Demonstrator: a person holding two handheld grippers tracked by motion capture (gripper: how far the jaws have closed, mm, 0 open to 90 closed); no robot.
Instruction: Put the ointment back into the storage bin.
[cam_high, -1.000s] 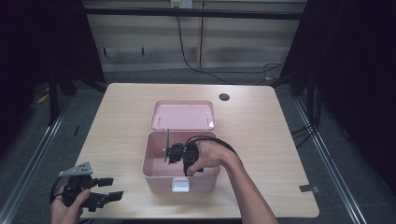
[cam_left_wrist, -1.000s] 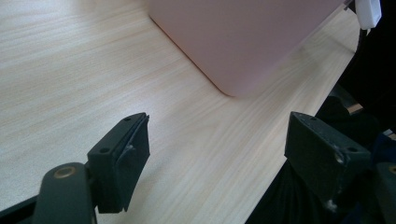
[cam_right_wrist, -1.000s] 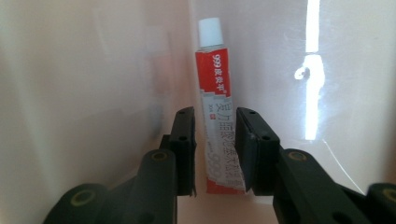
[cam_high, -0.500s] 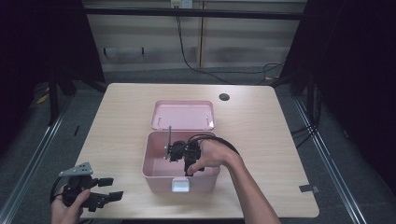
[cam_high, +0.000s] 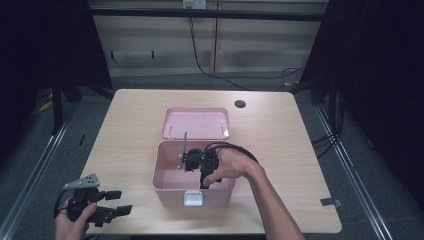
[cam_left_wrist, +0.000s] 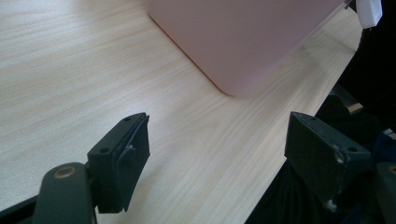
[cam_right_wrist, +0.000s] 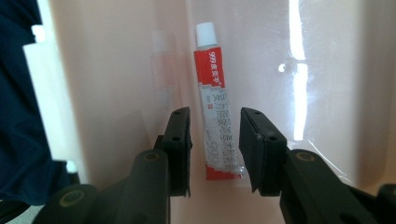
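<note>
Inside the pink box (cam_high: 167, 175), the right tool (cam_right_wrist: 214, 140) has just been opening, jaws apart around the ointment tube (cam_right_wrist: 215, 100); beside the box, left tool (cam_left_wrist: 217, 149) gapes empty

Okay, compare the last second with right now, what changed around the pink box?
The right tongs, down inside the pink box, have just been opening; the red and white tube lies between the jaws with a gap on both sides. The right hand barely shifted. The left tongs, the box and its lid stayed put.
</note>
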